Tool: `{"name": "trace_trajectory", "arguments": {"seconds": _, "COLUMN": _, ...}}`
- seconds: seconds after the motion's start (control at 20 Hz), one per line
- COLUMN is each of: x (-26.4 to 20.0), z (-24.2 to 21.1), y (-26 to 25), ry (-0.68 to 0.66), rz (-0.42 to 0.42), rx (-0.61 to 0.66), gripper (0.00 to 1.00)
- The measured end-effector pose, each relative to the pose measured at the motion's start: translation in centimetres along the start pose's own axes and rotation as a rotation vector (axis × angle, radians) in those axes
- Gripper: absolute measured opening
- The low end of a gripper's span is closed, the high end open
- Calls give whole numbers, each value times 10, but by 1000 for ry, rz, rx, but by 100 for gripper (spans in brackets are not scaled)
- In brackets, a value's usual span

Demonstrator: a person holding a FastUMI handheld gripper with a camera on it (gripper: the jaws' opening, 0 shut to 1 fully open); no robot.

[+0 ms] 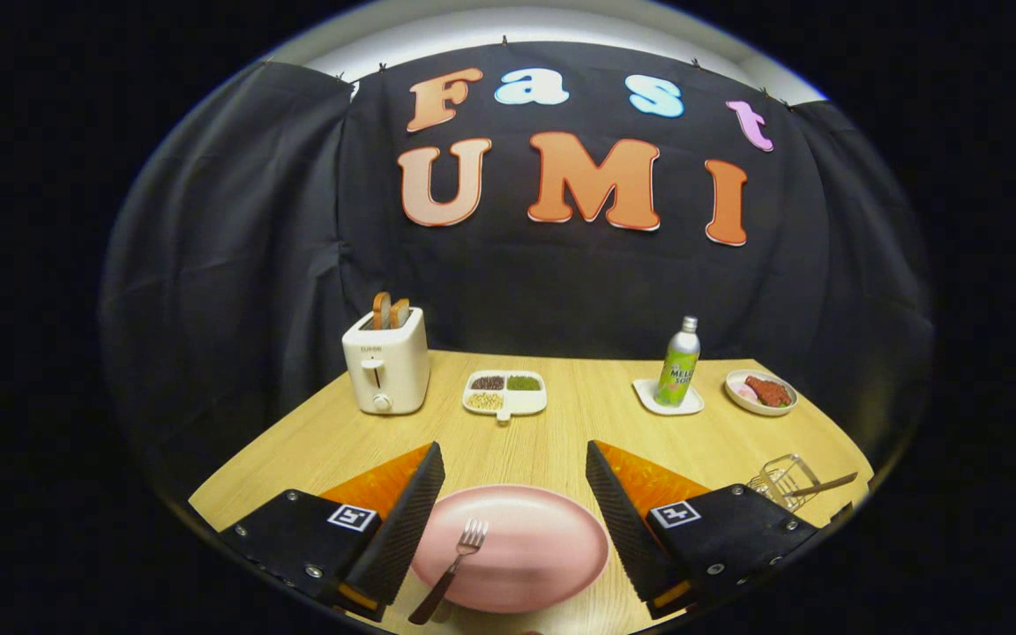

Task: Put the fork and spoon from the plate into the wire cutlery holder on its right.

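Plate (543, 564) sat on desk (561, 432) between the spread fingers (411, 520), fork (453, 564) lying on its left part. Wire cutlery holder (781, 481) stood to the plate's right, one utensil handle (830, 484) in it. Beyond: toaster (386, 366), divided dish (505, 393), bottle (678, 363) on a small tray (668, 399), bowl (760, 392).

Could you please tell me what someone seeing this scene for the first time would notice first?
Most striking is the pink plate between the open gripper's fingers, with a fork lying on its left part. Beyond the right finger stands the wire cutlery holder, already with a handle sticking out of it. At the table's far side stand a cream toaster with bread slices and a green bottle.
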State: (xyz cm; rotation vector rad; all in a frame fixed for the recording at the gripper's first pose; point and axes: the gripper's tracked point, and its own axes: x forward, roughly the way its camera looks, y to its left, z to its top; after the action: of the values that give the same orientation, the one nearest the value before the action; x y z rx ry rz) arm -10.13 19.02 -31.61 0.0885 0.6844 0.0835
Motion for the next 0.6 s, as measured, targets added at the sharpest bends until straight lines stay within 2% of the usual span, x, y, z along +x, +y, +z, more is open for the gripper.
{"name": "trace_trajectory", "arguments": {"seconds": 0.3, "x": 15, "z": -82, "y": 24, "ry": 207, "rz": 56, "rx": 29, "gripper": 97}}
{"name": "trace_trajectory", "arguments": {"seconds": 0.6, "x": 18, "z": -122, "y": 29, "ry": 326, "rz": 70, "rx": 21, "gripper": 97}}
